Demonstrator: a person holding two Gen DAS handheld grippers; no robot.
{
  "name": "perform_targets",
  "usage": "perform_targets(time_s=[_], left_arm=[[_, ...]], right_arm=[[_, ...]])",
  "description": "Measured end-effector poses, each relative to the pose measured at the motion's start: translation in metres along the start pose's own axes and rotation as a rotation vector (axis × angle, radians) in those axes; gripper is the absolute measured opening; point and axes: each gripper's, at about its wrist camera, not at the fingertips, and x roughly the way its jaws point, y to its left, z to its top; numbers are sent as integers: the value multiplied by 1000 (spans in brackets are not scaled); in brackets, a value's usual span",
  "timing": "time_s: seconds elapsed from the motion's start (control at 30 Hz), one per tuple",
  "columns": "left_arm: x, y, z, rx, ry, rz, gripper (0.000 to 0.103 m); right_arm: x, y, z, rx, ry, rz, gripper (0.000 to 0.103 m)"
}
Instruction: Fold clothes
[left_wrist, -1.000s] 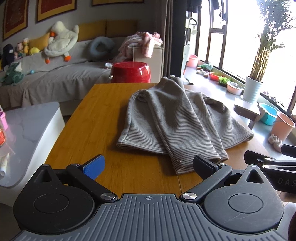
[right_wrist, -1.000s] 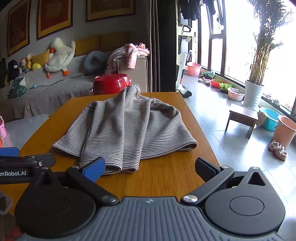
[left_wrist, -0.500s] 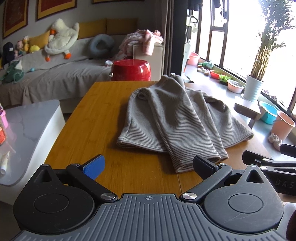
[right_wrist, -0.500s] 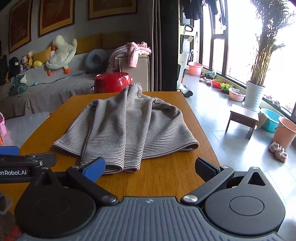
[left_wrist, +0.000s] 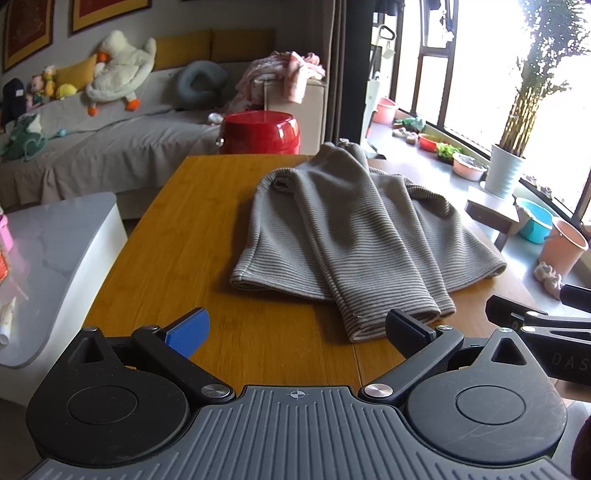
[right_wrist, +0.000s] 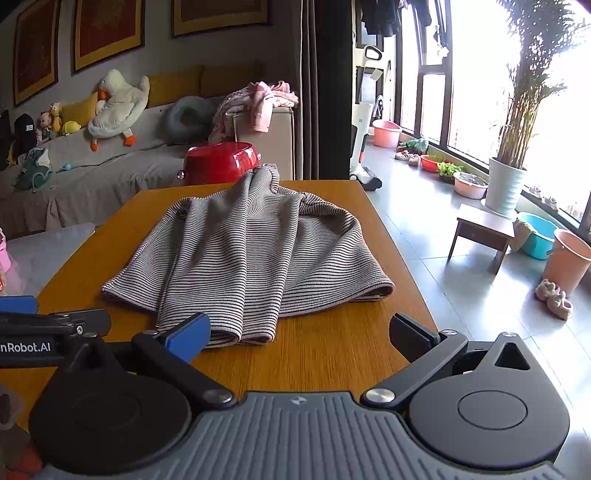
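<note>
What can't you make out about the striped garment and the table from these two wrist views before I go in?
- Striped garment: its far end hangs past the table's back edge in both views, so what it is stays unclear.
- Layers beneath: hidden by the top folds.
- Table's near edge: covered by the left gripper and right gripper, both open.
- Garment's near hem: partly behind a finger in the right wrist view.

A wooden surface (left_wrist: 184, 236) with bamboo-like grain carries one thing: a grey striped knit garment (left_wrist: 354, 236), lying partly folded with its sleeves laid lengthwise over the body, cuffs toward the near edge, collar at the far edge.
</note>
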Motion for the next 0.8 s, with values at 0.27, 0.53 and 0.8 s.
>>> perform_targets(time_s=[0.27, 0.53, 0.8], left_arm=[[4, 0, 4, -1, 18, -4, 103], [7, 3, 5, -5, 33, -12, 103], [7, 3, 4, -4, 34, -14, 103]], right_arm=[[4, 1, 2, -4, 9, -5, 103], [6, 3, 4, -12, 15, -9, 103], [5, 2, 5, -14, 8, -16, 103]])
